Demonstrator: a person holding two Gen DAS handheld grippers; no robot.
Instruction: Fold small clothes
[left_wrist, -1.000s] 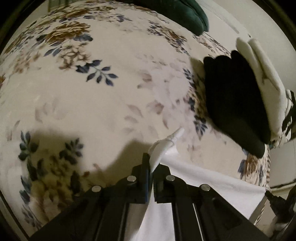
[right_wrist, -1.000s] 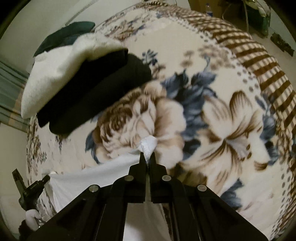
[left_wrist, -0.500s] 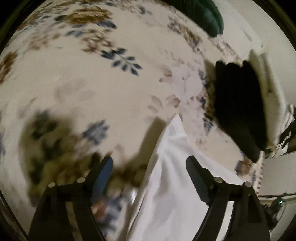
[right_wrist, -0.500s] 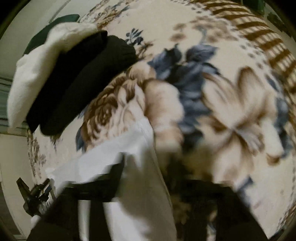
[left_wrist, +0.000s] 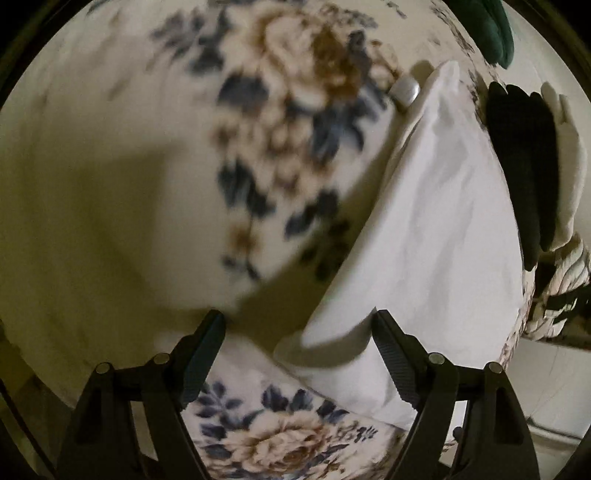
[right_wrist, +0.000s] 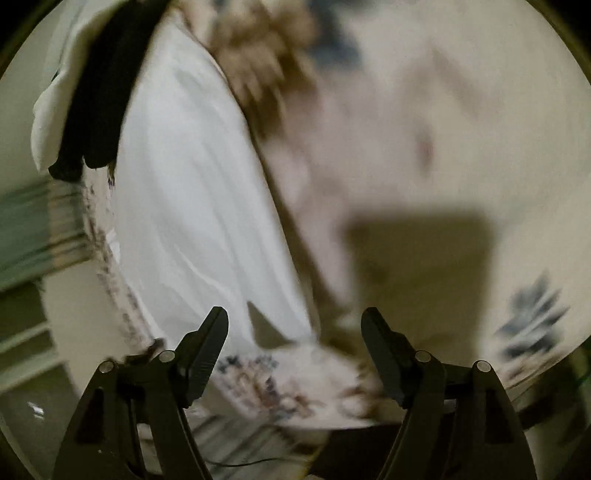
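Tools left (left_wrist: 297, 328) and right (right_wrist: 294, 325) gape empty over white garment (left_wrist: 436, 229) near bedspread (left_wrist: 110, 184) edge.

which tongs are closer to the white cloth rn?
Left, marginally. The left tongs are open with one finger at the white cloth's folded corner. The right tongs are open too, just off its near edge.

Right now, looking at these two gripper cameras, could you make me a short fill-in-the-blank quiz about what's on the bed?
1. Both the left gripper and the right gripper have their jaws ____.
2. The garment lying on the floral blanket is ____ in colour.
3. Beyond it lies a folded ____ cloth against a cream one.

Missing words: open; white; black
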